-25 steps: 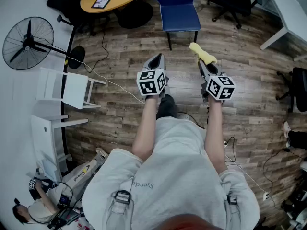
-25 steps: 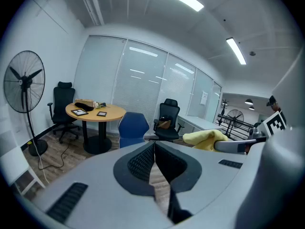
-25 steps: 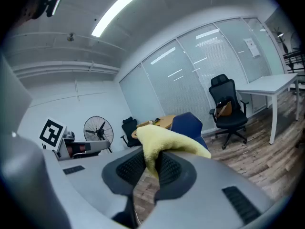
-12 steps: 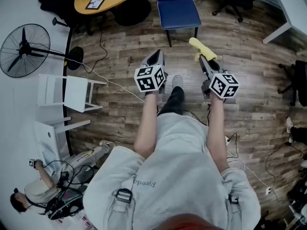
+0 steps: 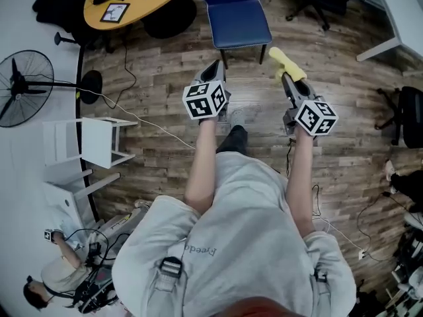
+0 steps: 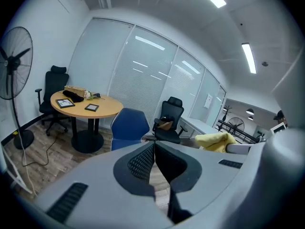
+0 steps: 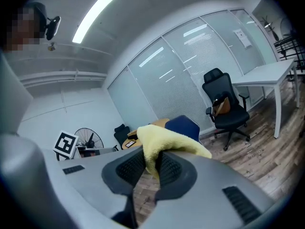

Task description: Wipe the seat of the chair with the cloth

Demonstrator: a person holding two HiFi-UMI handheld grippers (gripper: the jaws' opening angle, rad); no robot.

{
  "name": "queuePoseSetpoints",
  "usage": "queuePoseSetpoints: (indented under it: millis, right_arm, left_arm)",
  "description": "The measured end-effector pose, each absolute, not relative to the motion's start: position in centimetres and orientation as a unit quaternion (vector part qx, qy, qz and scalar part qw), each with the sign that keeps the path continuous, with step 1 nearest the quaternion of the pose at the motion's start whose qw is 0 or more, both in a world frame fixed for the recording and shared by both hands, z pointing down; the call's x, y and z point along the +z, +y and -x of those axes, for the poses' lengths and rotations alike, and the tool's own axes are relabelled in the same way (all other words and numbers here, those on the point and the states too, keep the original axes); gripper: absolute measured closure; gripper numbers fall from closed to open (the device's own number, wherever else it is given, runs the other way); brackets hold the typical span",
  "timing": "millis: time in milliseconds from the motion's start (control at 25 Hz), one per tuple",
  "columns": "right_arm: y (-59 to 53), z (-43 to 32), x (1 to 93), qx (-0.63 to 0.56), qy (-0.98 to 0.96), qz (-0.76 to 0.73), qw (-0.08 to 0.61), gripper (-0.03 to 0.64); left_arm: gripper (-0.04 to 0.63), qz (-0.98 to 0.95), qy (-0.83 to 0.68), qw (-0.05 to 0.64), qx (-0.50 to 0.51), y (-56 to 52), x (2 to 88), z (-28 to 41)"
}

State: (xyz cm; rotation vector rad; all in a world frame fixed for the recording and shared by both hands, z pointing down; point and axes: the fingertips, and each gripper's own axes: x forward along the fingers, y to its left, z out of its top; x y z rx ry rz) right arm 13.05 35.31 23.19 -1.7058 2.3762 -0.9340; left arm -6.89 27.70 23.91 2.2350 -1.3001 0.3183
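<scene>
At the far left of the head view a black pedestal fan (image 5: 20, 84) stands on the wood-plank floor (image 5: 165, 65), and a round yellow-topped table (image 5: 135, 2) fills the upper left. Your left gripper (image 5: 215, 68) sits left of centre, its fingers (image 6: 138, 163) pressed together with nothing between them. The blue padded chair (image 5: 234, 18) stands at top centre. Just right of it and clear of the seat, your right gripper (image 5: 287, 78) has its fingers (image 7: 126, 168) clamped on the yellow terry cloth (image 5: 284, 61), which pokes out past the tips.
</scene>
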Motion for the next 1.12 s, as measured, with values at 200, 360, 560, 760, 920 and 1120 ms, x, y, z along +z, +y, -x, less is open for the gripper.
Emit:
queuePoseSetpoints:
  millis: [200,360,560,760,920,1120]
  right_arm:
    - [30.0,-12.2,24.2,-0.310,0.771,0.556,0.019,0.552]
    - [26.0,-11.1,24.5,-0.314,0.775,0.547,0.007,0.552]
    - [22.5,-11.8,25.4,-0.325,0.770,0.548,0.006,0.552]
    - [19.0,-11.9,26.8,-0.335,0.772,0.540,0.005,0.552]
    - [16.0,-11.6,26.9,-0.335,0.776,0.534,0.012,0.552]
    - [12.6,-11.9,28.6,-0.345,0.781,0.520,0.006,0.552]
  left_arm:
    - [0.568,-0.821,-0.487,0.275,0.117,22.3,24.9,8.1]
    - [0.568,-0.806,-0.503,0.294,0.107,17.5,25.8,9.8]
    - [0.568,-0.796,-0.516,0.302,0.098,13.7,26.2,10.9]
    - [0.568,-0.784,-0.529,0.306,0.109,11.9,27.6,12.5]
    - [0.568,-0.776,-0.542,0.302,0.117,10.2,27.7,13.7]
    - [0.568,-0.763,-0.558,0.299,0.129,8.2,28.2,13.6]
